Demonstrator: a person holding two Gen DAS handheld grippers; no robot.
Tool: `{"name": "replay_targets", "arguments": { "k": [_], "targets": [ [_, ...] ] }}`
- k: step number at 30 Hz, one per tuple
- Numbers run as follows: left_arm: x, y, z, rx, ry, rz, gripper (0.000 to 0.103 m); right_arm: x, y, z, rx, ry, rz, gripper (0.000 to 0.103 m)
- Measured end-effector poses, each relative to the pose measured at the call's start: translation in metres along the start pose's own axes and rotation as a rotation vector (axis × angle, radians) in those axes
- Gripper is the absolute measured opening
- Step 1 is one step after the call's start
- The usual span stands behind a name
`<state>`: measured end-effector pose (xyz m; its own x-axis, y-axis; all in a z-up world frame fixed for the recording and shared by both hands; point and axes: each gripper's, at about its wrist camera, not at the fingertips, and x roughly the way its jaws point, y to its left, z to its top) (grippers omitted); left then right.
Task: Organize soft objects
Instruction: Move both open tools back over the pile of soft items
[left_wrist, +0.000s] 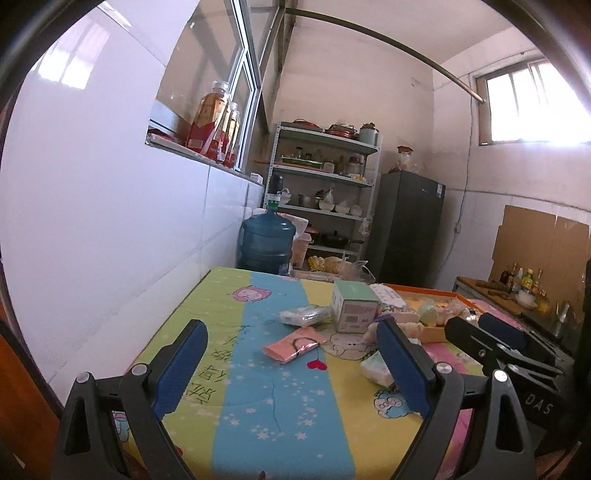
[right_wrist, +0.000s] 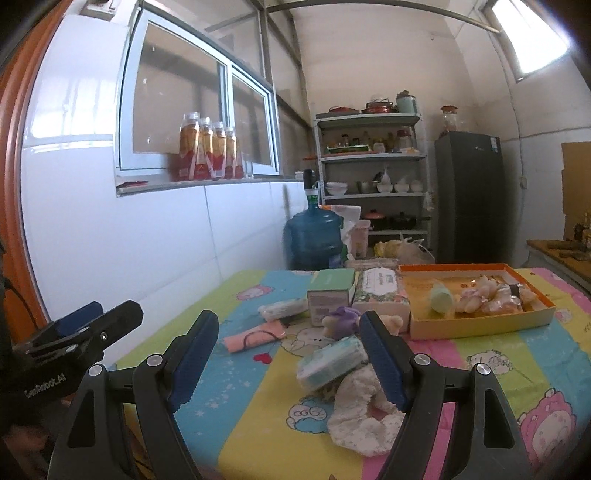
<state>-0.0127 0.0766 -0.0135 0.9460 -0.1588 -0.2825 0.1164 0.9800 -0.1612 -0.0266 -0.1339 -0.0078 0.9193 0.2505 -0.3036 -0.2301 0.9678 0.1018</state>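
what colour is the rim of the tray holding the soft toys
Orange; the tray rim shows best in the right wrist view.

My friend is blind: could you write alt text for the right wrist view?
An open right gripper hovers over a colourful table above a tissue pack and white cloth; an orange tray of soft toys sits behind.
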Motion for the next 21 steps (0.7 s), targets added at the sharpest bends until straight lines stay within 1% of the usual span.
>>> {"name": "replay_targets", "arguments": {
  "k": [5, 9, 12, 16, 21],
  "targets": [
    [0.0, 0.009, -0.005, -0.003, 0.018, 0.001, 0.093, 0.004, 0.005, -0.007, -0.012, 0.031, -0.008, 0.08],
    [0.001, 0.016, -0.008, -0.018, 0.031, 0.005, 0.093, 0.005, 0.003, -0.016, -0.017, 0.056, -0.032, 0.08],
    [0.001, 0.022, -0.011, -0.025, 0.035, 0.008, 0.093, 0.005, -0.003, -0.022, -0.016, 0.068, -0.061, 0.08],
    [0.004, 0.026, -0.014, -0.037, 0.037, -0.007, 0.093, 0.006, -0.015, -0.032, -0.011, 0.09, -0.111, 0.08],
    [0.015, 0.028, -0.019, -0.04, 0.058, -0.029, 0.093, 0.018, -0.03, -0.046, 0.009, 0.151, -0.146, 0.08]
  ]
}}
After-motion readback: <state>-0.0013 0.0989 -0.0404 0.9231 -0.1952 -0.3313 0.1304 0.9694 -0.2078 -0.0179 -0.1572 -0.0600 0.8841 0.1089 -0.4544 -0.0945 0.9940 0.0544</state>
